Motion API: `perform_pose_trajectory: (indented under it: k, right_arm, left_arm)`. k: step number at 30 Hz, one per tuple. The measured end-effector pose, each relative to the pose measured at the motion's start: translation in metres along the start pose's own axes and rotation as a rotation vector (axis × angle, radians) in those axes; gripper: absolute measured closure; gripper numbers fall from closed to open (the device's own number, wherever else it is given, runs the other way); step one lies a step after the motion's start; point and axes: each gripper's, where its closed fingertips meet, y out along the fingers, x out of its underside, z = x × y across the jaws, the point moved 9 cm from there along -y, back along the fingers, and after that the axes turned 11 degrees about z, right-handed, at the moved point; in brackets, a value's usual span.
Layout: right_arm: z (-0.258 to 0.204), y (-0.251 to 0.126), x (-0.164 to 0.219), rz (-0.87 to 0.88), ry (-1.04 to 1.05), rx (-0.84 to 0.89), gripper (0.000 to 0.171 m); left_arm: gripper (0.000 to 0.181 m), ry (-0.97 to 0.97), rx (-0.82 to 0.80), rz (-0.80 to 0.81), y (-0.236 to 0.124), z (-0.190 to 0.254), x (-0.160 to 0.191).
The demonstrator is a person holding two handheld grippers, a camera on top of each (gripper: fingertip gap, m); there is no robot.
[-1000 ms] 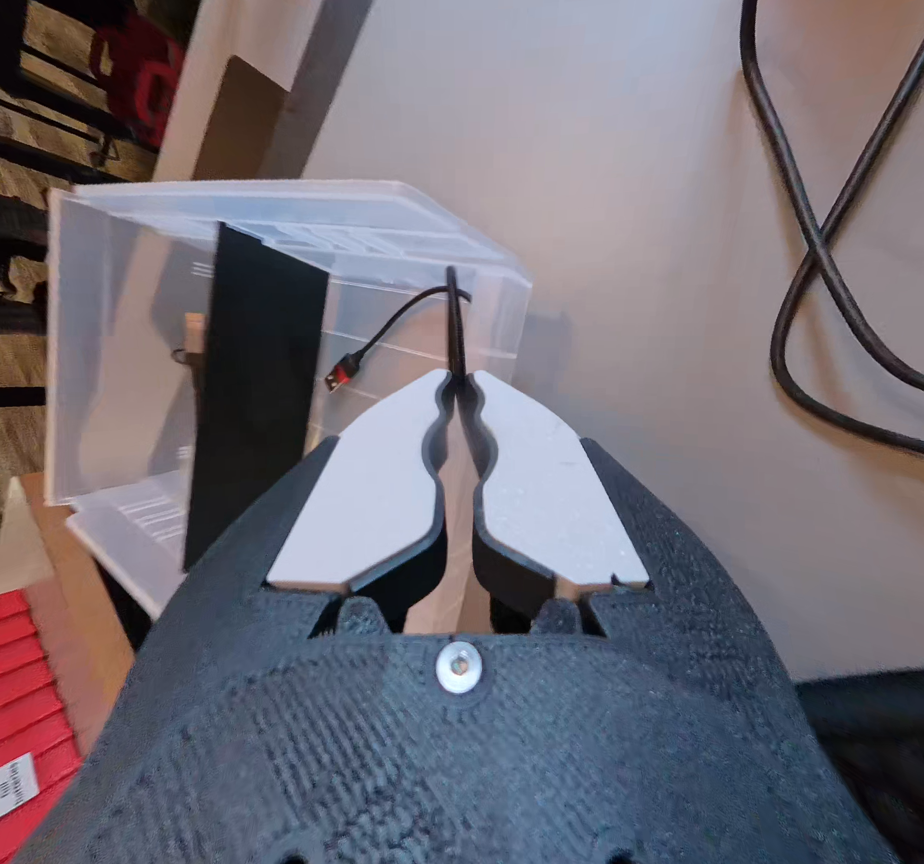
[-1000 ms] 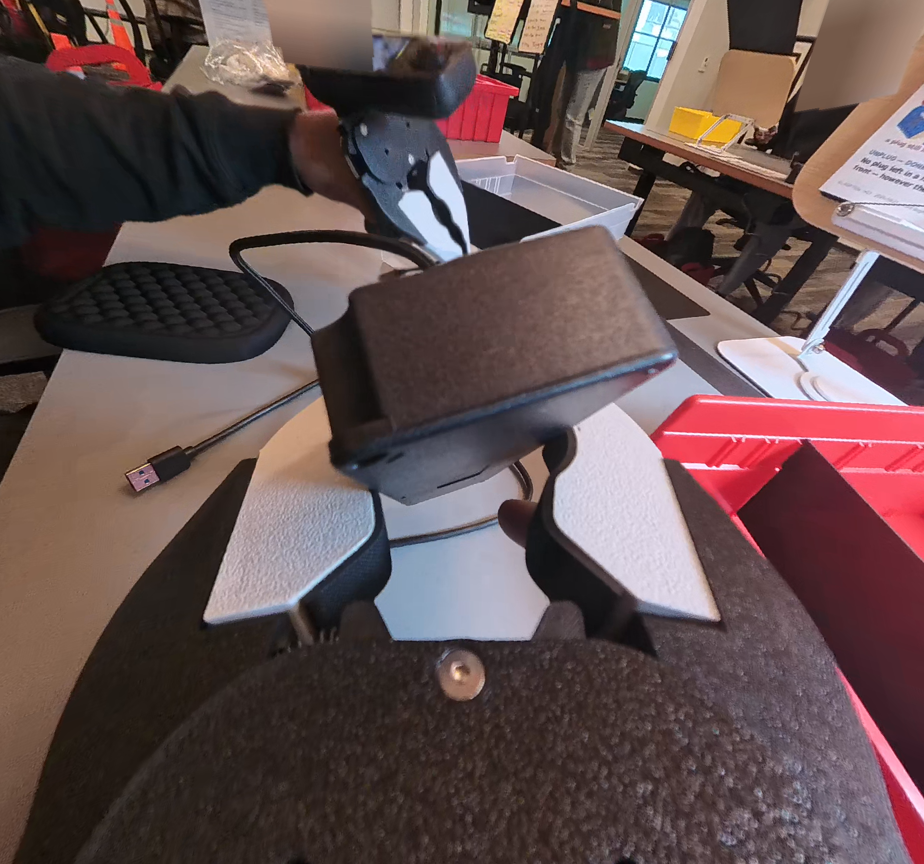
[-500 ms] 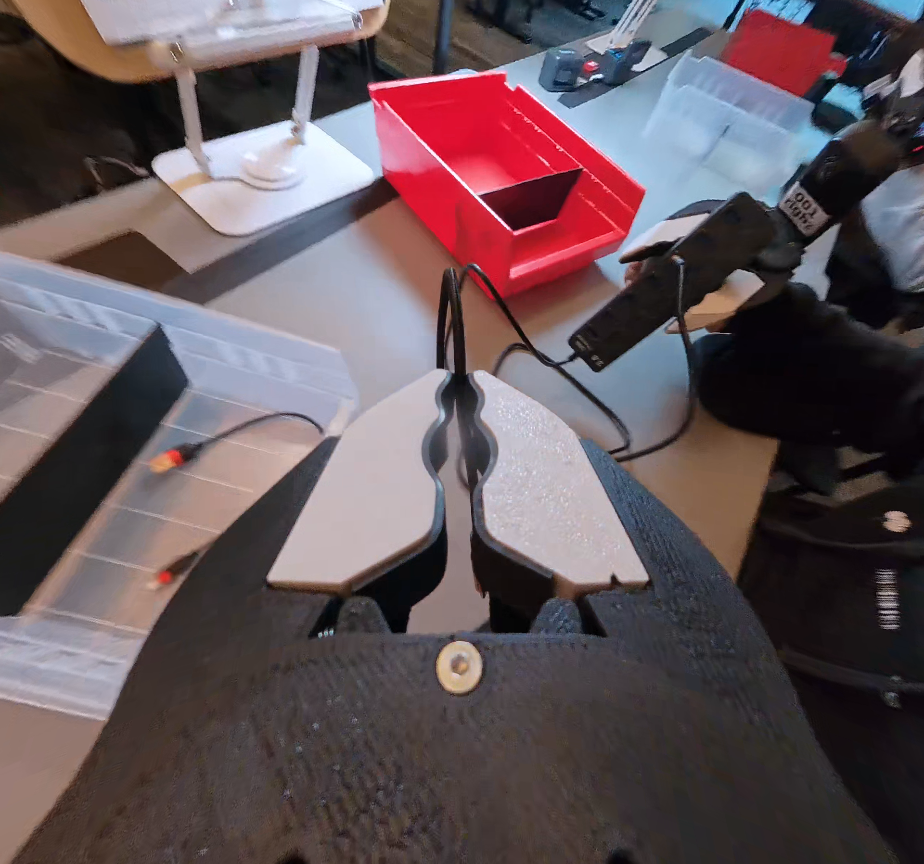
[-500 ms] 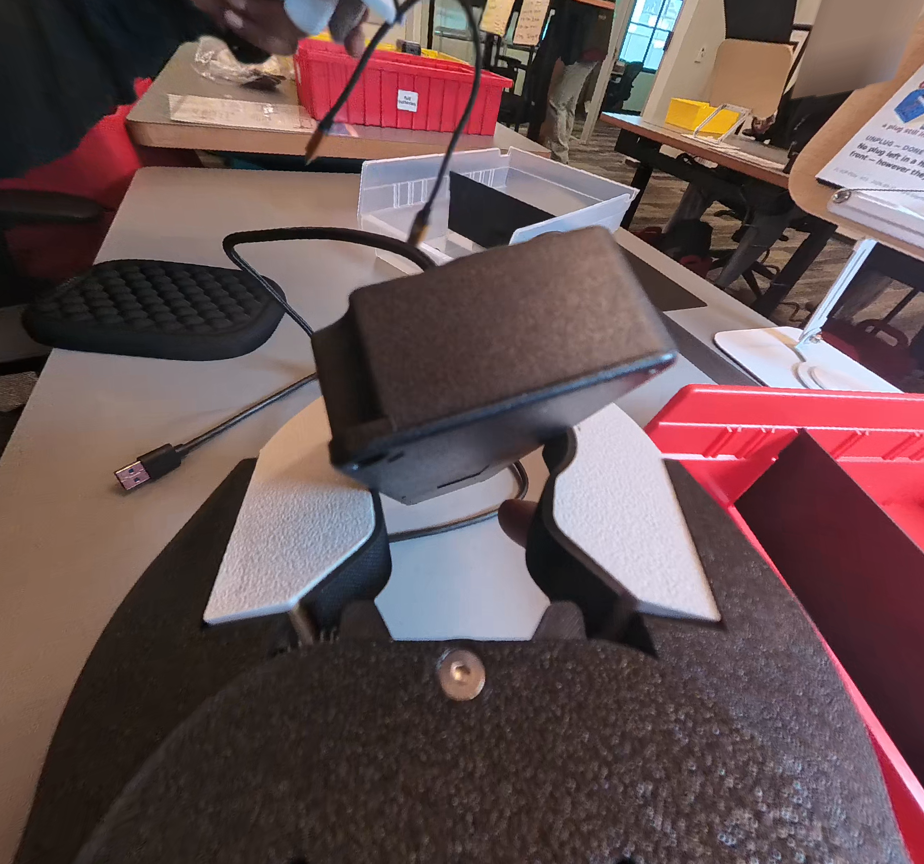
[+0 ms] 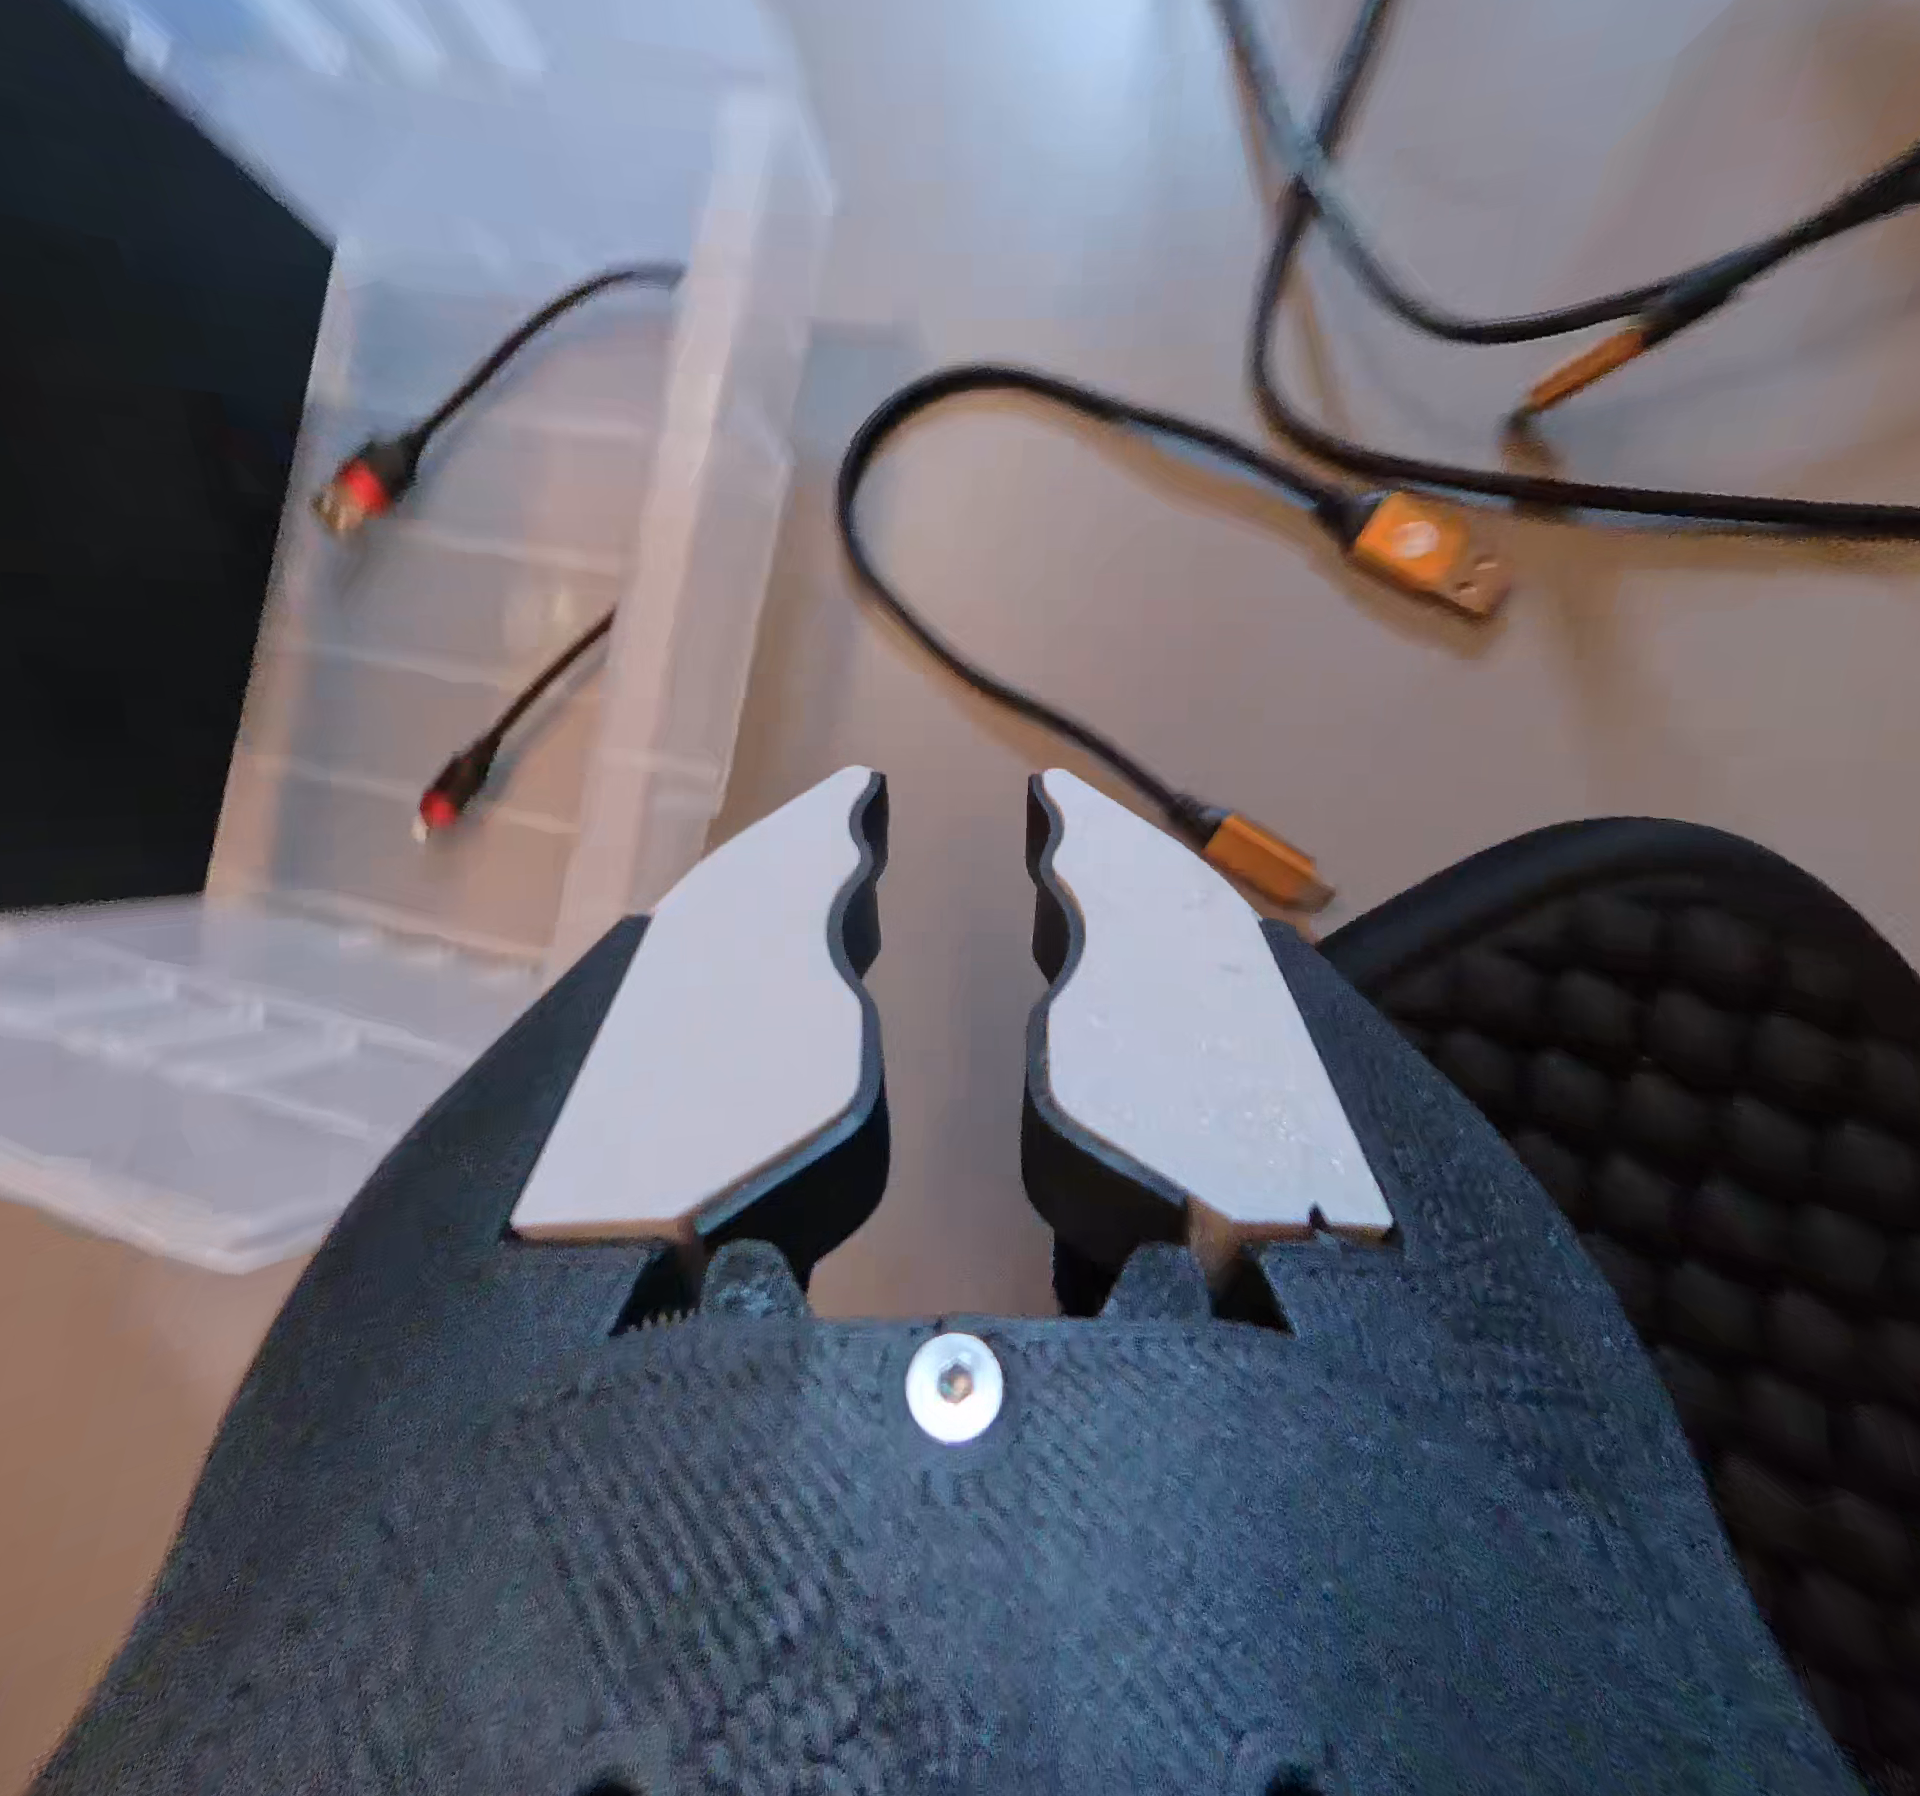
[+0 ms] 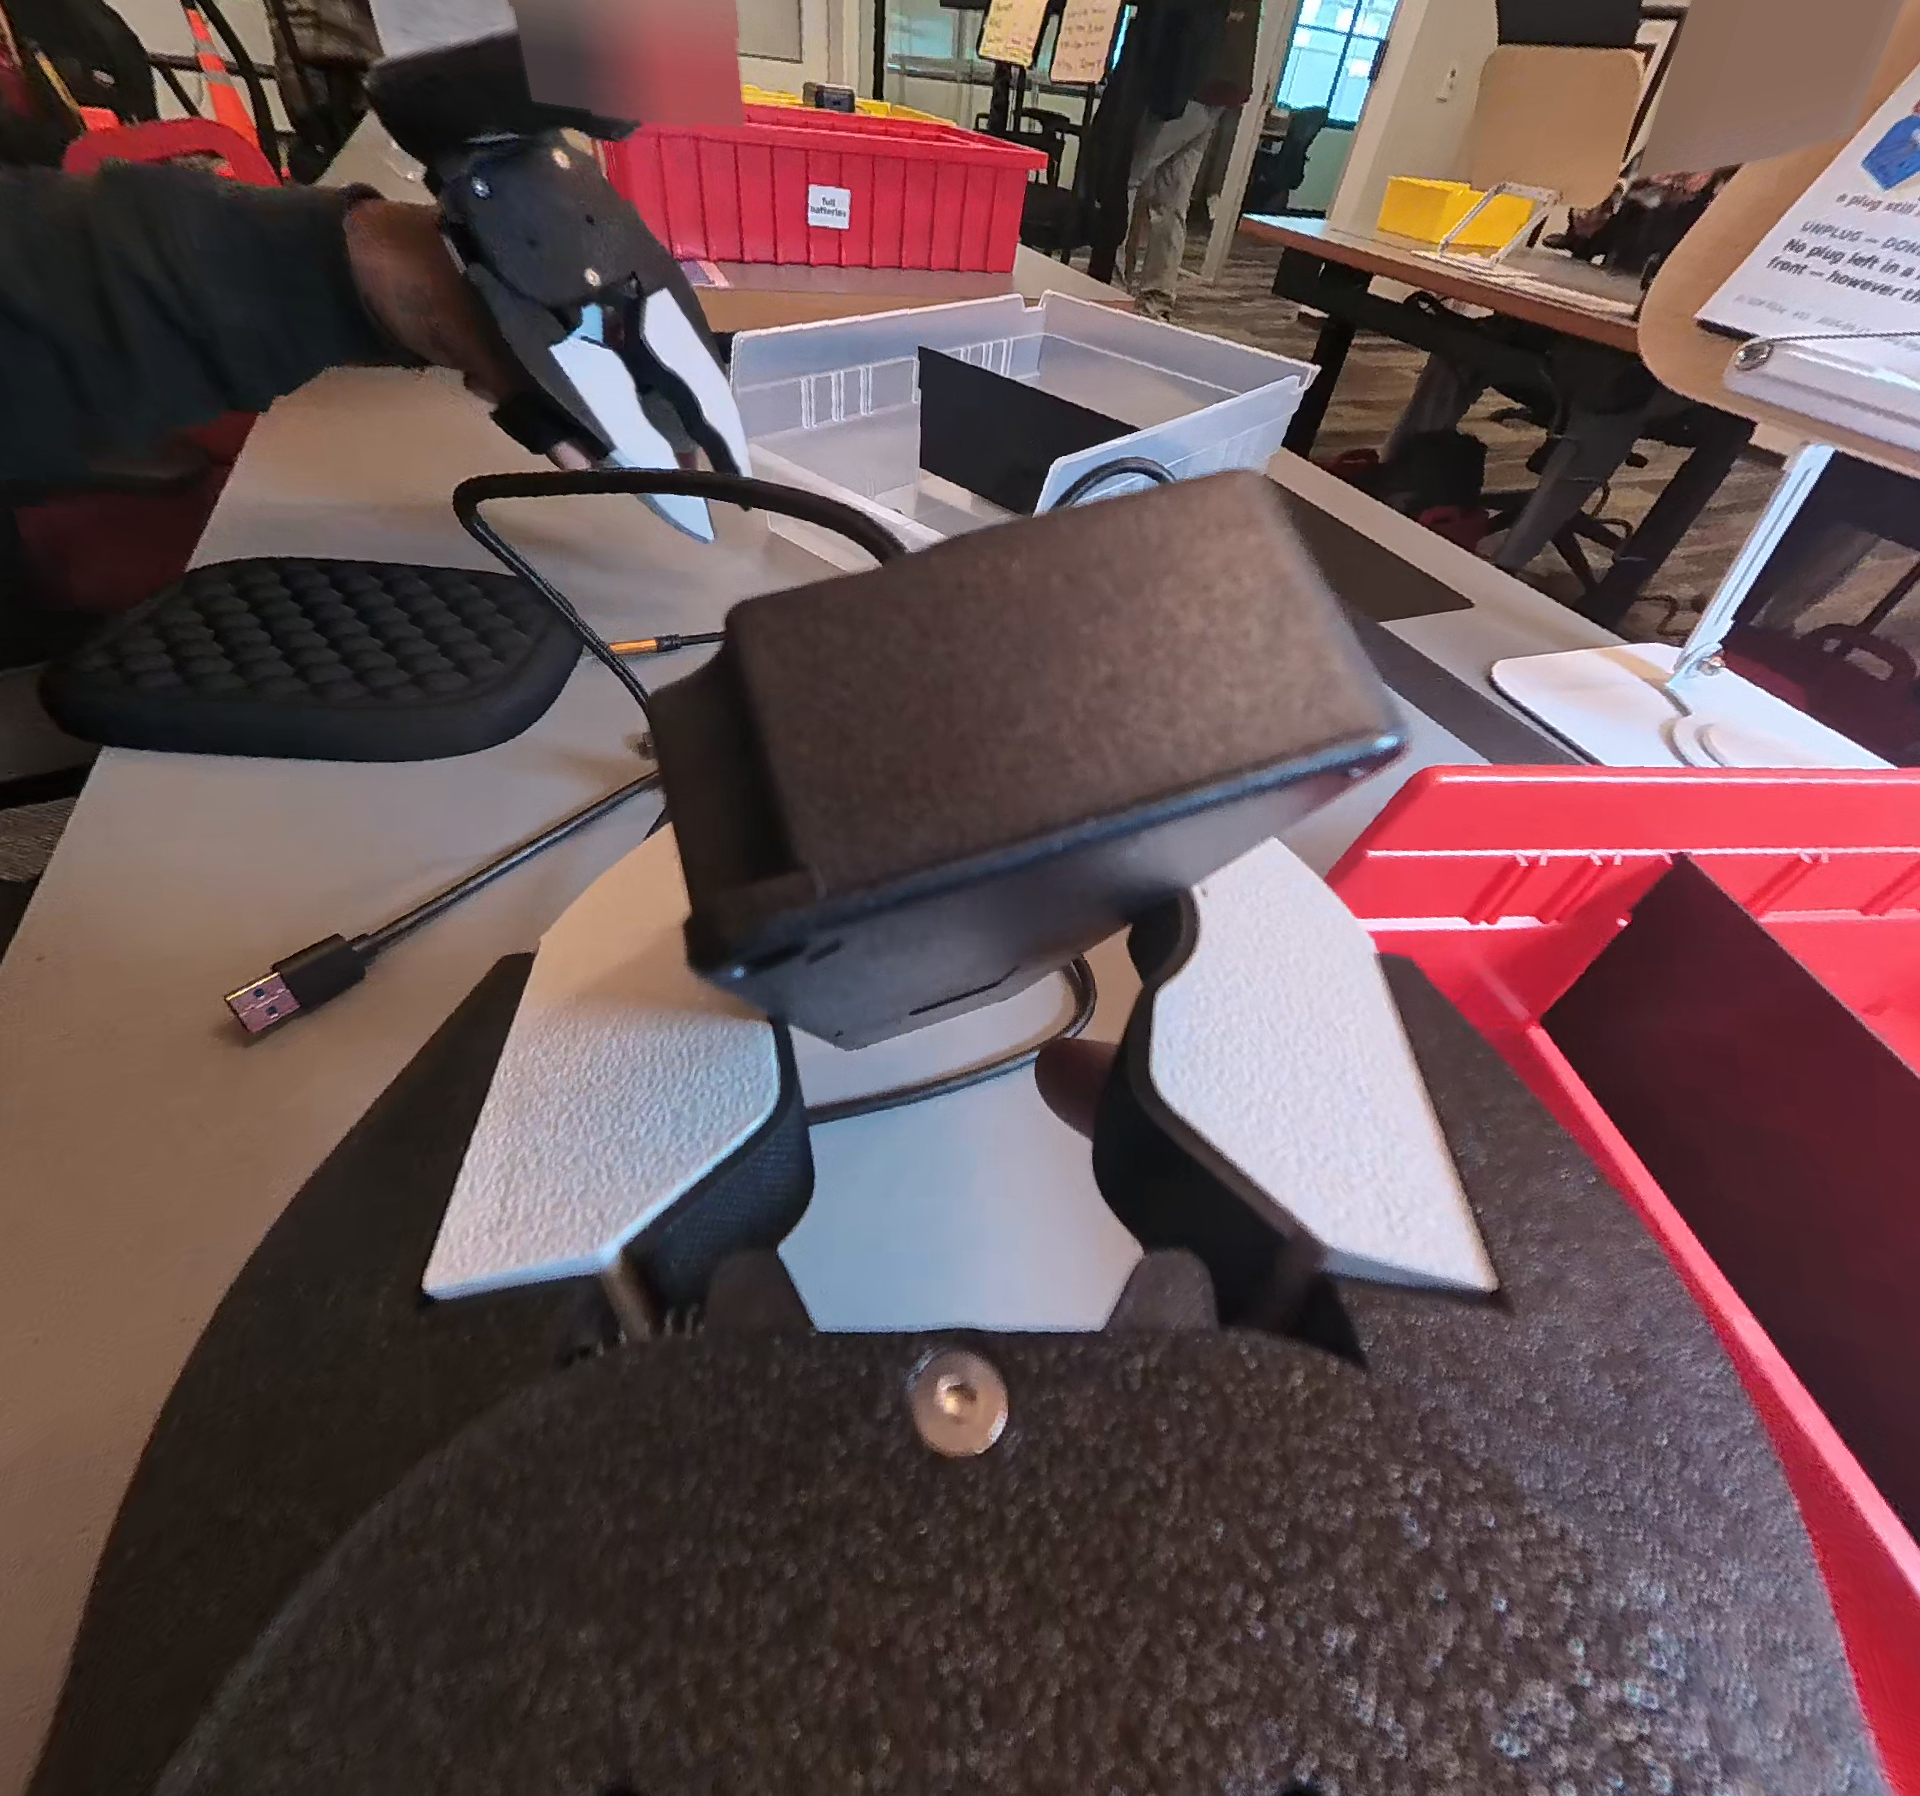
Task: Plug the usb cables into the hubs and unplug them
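Your left gripper (image 5: pixel 956 796) spread and empty above the table (image 5: pixel 1039 188), orange-tipped cable (image 5: pixel 1252 858) just beside it — your right gripper (image 6: pixel 971 1008) pinching a black hub (image 6: pixel 1018 738).

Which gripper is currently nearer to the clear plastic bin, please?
Left. The left gripper hangs open beside the clear plastic bin; the right gripper, clamping the black hub, sits farther back.

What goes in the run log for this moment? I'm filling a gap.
left gripper: open, empty, above table | right gripper: shut on black hub | red-tipped cable: in clear bin
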Motion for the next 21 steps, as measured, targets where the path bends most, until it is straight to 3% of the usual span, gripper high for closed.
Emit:
perform_pose_trajectory:
  k: [1,12,21]
  right_arm:
    - [0.000,0.000,0.000,-0.001,0.000,0.000,0.103]
    - [0.001,-0.001,0.002,-0.009,0.002,0.004,0.103]
    - [0.004,-0.004,0.003,-0.018,0.003,0.002,0.103]
  left_arm:
    - [0.156,0.053,0.034,0.016,0.001,0.006,-0.006]
    - [0.146,0.732,0.361,-0.156,0.058,0.055,-0.038]
    - [0.145,0.942,0.557,-0.257,0.080,0.068,-0.055]
